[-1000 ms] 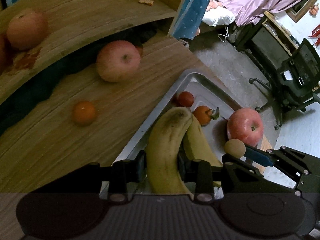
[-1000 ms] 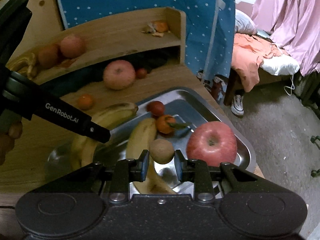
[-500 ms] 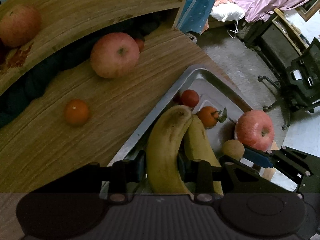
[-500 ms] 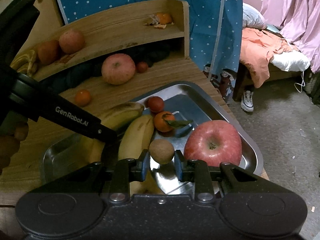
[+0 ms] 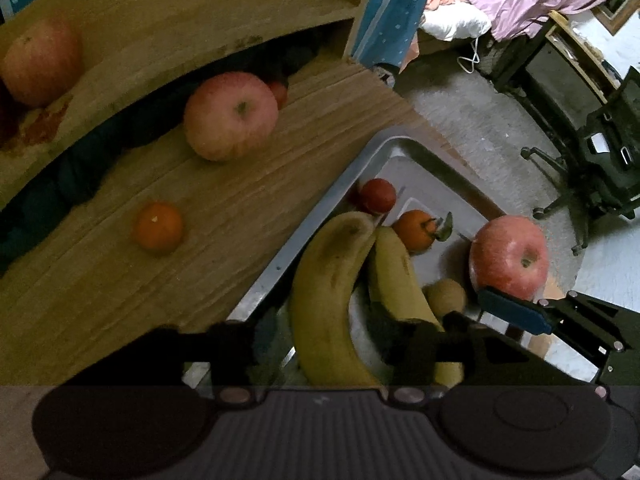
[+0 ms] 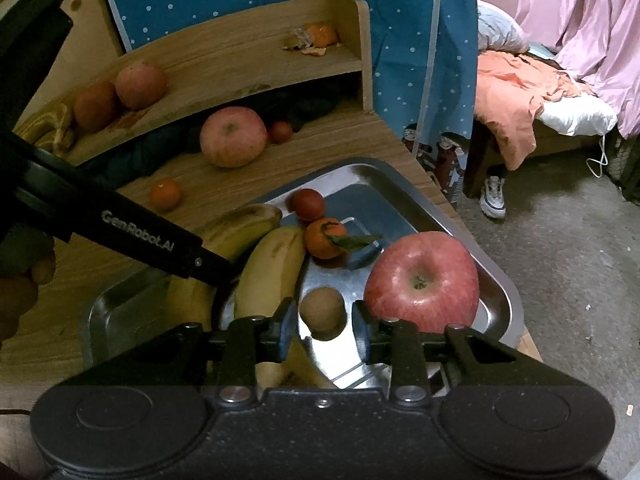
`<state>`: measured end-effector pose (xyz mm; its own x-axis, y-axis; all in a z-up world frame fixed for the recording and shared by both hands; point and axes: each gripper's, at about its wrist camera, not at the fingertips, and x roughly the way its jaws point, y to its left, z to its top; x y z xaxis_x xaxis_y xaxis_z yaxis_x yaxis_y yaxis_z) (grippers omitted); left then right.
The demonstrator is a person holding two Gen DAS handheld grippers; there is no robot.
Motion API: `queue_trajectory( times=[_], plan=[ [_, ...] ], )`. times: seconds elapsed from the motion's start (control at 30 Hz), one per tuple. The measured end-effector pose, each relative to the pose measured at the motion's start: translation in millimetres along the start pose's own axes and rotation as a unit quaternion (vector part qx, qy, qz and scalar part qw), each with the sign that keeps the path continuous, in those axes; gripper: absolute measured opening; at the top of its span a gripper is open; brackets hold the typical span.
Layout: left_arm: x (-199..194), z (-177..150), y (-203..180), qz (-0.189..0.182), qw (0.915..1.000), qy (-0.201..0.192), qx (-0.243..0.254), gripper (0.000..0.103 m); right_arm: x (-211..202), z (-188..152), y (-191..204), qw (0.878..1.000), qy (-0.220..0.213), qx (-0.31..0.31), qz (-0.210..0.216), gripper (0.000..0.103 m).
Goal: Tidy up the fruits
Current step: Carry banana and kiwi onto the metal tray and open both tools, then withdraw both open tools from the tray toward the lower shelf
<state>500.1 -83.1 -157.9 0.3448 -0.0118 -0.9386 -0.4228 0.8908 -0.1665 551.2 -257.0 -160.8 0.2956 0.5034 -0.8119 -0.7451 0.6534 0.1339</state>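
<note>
"GenRobot.AI" marks the left tool [image 6: 224, 276], spread around a banana [image 5: 328, 292]. The right tool [image 6: 325, 320] stands spread beside a kiwi [image 6: 322, 312] over the tray [image 6: 400, 188] on the wooden counter [image 5: 120, 280].

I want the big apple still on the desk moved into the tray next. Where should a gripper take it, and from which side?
Probably across the widest part of the apple, fingers on its left and right flanks, coming from the open front of the desk. The shelf overhangs behind it, and a small red fruit sits close at its right rear.
</note>
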Motion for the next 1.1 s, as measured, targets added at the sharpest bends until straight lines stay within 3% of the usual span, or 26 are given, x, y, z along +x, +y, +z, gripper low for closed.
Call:
queue_trajectory(
  times=[0.1, 0.2, 0.4, 0.53, 0.87, 1.1],
  plan=[
    [-11, -4, 2, -0.009, 0.9998, -0.014, 0.011, 0.076, -9, -5, 8, 1.0, -0.006, 0.004, -0.007, 0.058],
    [-26, -10, 5, -0.016, 0.999, -0.033, 0.024, 0.085, -22, -11, 18, 1.0, -0.014, 0.01, -0.024, 0.062],
    [-63, -31, 20, -0.017, 0.9961, -0.073, 0.047, 0.101, -52, -24, 44, 0.997, -0.038, 0.028, -0.061, 0.086],
    [-86, -51, 37, -0.002, 0.9945, -0.09, 0.054, 0.103, -72, -35, 68, 0.993, -0.06, 0.04, -0.092, 0.1],
    [-128, -114, 99, 0.025, 0.9932, -0.099, 0.056, 0.103, -107, -72, 136, 0.983, -0.085, 0.075, -0.141, 0.102],
    [-144, -153, 137, 0.028, 0.9939, -0.093, 0.053, 0.103, -124, -101, 180, 0.982, -0.066, 0.091, -0.153, 0.102]
  ],
)
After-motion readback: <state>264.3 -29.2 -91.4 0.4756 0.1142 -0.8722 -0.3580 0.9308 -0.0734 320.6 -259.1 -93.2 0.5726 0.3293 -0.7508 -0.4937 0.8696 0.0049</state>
